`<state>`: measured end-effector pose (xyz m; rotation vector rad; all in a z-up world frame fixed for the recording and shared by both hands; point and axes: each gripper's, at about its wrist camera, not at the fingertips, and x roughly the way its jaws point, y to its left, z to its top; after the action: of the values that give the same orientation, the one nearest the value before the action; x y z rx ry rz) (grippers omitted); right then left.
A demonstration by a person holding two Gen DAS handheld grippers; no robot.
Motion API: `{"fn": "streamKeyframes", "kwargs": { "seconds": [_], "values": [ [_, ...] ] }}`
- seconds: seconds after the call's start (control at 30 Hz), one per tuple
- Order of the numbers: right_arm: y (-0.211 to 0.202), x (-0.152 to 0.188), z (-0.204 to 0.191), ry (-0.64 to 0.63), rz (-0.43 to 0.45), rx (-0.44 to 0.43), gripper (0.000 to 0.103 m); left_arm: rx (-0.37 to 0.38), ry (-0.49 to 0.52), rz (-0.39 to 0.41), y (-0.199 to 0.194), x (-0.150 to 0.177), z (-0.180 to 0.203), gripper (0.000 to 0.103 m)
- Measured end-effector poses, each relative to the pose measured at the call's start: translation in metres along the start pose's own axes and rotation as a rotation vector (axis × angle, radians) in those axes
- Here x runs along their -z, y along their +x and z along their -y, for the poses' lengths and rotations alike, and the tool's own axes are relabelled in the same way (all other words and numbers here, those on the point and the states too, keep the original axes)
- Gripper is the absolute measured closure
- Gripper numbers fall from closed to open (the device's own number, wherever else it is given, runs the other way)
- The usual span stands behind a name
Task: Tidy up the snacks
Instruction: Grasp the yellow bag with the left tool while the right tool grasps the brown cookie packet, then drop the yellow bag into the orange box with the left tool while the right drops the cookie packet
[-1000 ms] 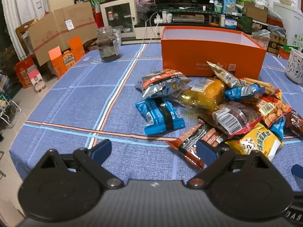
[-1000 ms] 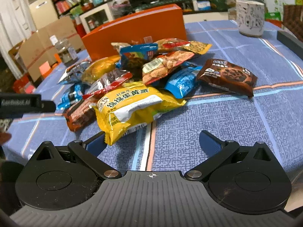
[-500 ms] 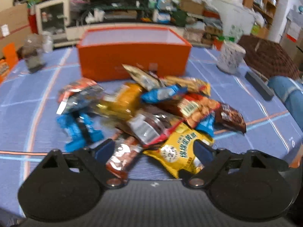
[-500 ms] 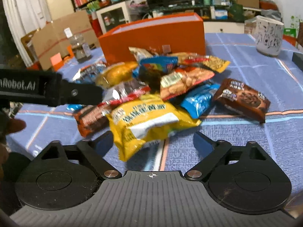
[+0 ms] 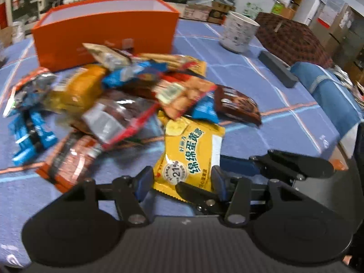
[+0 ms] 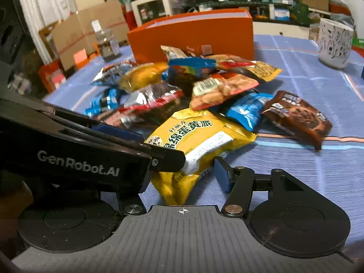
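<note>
Item: yellow egg-yolk pie packet (image 5: 190, 157), lying at lower centre of both wrist views, at the near edge of the snack heap (image 5: 118, 95) on the blue tablecloth (image 5: 284, 122).

Left gripper (image 5: 182, 179): jaws have just been closing; the packet's near end is being bracketed between the blue pads, apparently in contact.

Right gripper (image 6: 182, 173): jaws likewise just closing; its right pad is being brought against the same packet's crumpled end, while its left pad is hidden behind the left gripper's arm.

Destination, presumed: orange box (image 5: 104, 27), upper left, well apart.

Risks, as judged: one packet is being claimed by both tools, so tearing or collision between them is being invited; the slick, air-filled film is likely being pinched insecurely and may slip free; neighbouring packets may be dragged along.
</note>
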<state>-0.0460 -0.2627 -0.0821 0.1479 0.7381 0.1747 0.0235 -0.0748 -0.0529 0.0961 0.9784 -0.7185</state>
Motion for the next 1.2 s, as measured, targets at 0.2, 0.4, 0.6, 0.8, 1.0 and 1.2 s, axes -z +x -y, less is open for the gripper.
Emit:
{"fn": "streamKeyframes", "kwargs": {
  "seconds": [0.2, 0.4, 0.6, 0.8, 1.0, 1.2],
  "values": [
    [-0.026, 0.003, 0.016, -0.001, -0.015, 0.014, 0.044, -0.084, 0.028, 0.041, -0.011, -0.012, -0.004, 0.033],
    [-0.056, -0.018, 0.049, -0.127, 0.048, 0.175, 0.03, -0.092, 0.076, 0.009, 0.0, -0.029, 0.001, 0.032],
    [-0.027, -0.039, 0.102, -0.342, -0.009, 0.149, 0.028, -0.107, 0.18, -0.036, 0.019, -0.026, 0.02, 0.03],
    [0.012, -0.049, 0.122, -0.377, -0.067, 0.076, 0.028, -0.113, 0.254, -0.043, 0.029, -0.026, 0.032, 0.029],
    [0.033, -0.054, 0.129, -0.3, -0.064, 0.018, 0.028, -0.065, 0.226, -0.063, 0.042, -0.034, 0.032, 0.028],
    [0.03, -0.05, 0.126, -0.265, -0.074, 0.028, 0.028, -0.081, 0.258, -0.108, 0.056, -0.022, 0.04, 0.035]
  ]
}}
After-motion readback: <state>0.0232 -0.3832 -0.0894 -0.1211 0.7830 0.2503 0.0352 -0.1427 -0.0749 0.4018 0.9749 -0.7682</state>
